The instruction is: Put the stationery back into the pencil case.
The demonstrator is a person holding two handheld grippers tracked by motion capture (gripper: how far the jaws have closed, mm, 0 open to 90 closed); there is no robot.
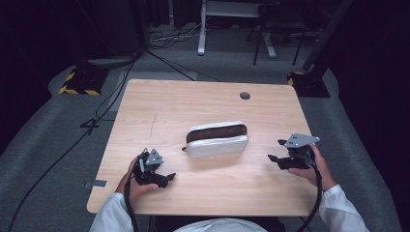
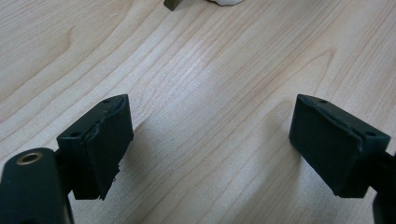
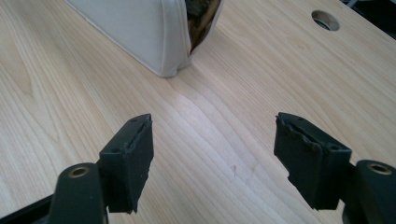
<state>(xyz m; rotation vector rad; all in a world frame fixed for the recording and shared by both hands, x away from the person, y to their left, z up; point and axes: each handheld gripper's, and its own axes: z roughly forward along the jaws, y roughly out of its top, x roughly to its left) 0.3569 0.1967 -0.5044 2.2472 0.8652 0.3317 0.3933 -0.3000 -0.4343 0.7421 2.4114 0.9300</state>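
A white pouch (image 1: 217,139) with a brown open top lies at the middle of the table (image 1: 159,104), long side facing the person. The right gripper (image 1: 279,151) sits just off the pouch's right end, jaws spread wide with nothing between them; in the right gripper view the pouch's end (image 3: 144,32) stands ahead and a little left of the jaws. The left gripper (image 1: 167,177) rests near the pouch's front-left corner, also wide open and empty.

The step in hand looks like an approach to the pouch's ends. It is best to come in low and level, centre the end seam between the pads, and close on fabric rather than on the zip, whose state is hard to read here.

Bare wood surrounds the pouch; the cable hole (image 1: 245,95) lies well behind its right end, and the table's edges are well off.
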